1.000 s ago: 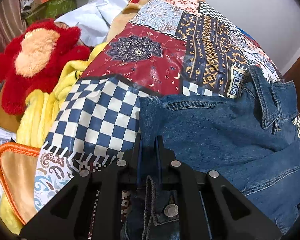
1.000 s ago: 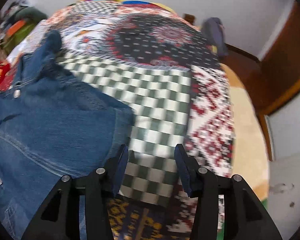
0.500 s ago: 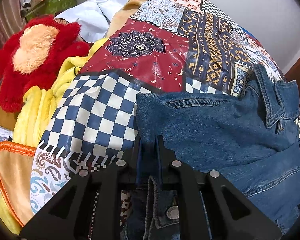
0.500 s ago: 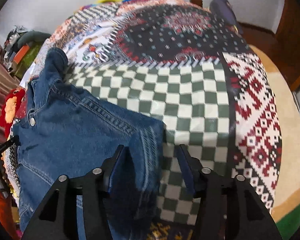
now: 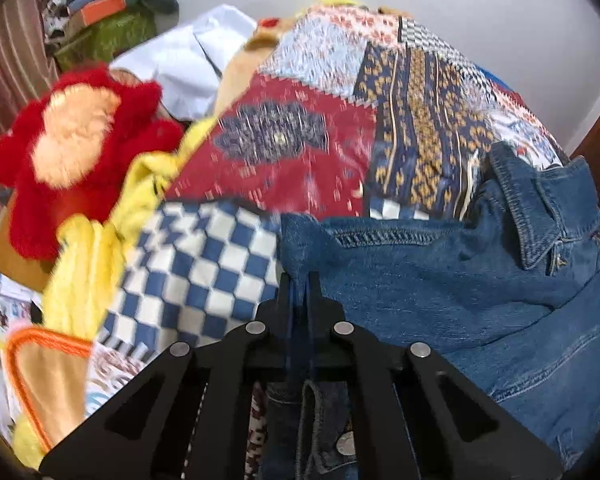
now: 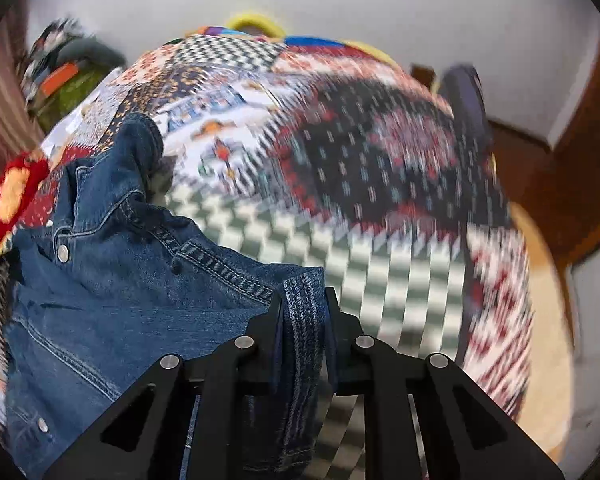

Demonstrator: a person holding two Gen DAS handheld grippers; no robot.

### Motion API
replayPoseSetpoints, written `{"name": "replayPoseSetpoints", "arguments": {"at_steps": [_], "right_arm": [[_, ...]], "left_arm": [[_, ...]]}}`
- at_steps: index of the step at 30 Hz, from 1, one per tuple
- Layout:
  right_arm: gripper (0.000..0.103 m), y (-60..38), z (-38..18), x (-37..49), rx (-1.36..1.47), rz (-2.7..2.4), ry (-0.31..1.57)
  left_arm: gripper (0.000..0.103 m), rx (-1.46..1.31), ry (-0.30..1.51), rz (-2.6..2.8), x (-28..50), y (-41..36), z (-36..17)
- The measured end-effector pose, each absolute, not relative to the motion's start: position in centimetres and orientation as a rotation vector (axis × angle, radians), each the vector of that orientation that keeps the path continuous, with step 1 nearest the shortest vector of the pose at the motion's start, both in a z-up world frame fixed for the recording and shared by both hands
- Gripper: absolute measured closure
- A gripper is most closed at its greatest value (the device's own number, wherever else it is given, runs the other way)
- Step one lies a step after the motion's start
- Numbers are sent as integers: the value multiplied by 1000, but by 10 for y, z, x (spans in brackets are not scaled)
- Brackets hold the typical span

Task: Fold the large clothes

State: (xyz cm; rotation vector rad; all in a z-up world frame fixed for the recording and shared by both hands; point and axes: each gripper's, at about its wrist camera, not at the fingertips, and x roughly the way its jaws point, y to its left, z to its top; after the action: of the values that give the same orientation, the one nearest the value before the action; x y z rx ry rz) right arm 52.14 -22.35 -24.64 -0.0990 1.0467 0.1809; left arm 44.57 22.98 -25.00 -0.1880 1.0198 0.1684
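Both grippers angled down; left gripper point(image 5: 300, 280) clamps denim jacket point(image 5: 460, 280); right gripper point(image 6: 303, 300) fingers closing on hem.

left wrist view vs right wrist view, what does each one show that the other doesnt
Only the left wrist view: the left hand-held gripper shut on a denim edge, the blue checked patch, a yellow blanket, a white shirt.

Only the right wrist view: the right hand-held gripper closing on a folded denim edge, the green checked patch, the wooden door.

Both: the denim jacket, the patchwork bedcover, the red plush toy.
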Motion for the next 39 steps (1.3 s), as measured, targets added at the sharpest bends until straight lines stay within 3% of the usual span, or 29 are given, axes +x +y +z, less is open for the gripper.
{"name": "replayPoseSetpoints", "arguments": {"at_steps": [7, 13, 16, 18, 23, 32, 34, 36, 39], "right_arm": [[89, -203, -219, 572, -189, 138, 952], [89, -196, -259, 588, -262, 98, 992], [79, -193, -281, 582, -349, 73, 988], [56, -191, -284, 575, -404, 22, 936], [42, -208, -278, 579, -349, 14, 966], [42, -215, -225, 538, -277, 60, 921], [42, -218, -202, 518, -239, 87, 891], [41, -221, -184, 502, -204, 113, 866], [40, -223, -153, 470, -154, 150, 824]], "left_arm": [[99, -161, 992, 204, 466, 237, -241], [97, -185, 1032, 230, 478, 248, -270], [92, -182, 1027, 239, 478, 247, -275], [92, -167, 1024, 240, 478, 245, -275], [90, -157, 1033, 243, 477, 244, -273], [84, -93, 1053, 232, 448, 225, -247], [77, -66, 1032, 224, 436, 216, -234], [60, -42, 987, 214, 419, 206, -215], [48, -10, 918, 199, 392, 190, -186]]}}
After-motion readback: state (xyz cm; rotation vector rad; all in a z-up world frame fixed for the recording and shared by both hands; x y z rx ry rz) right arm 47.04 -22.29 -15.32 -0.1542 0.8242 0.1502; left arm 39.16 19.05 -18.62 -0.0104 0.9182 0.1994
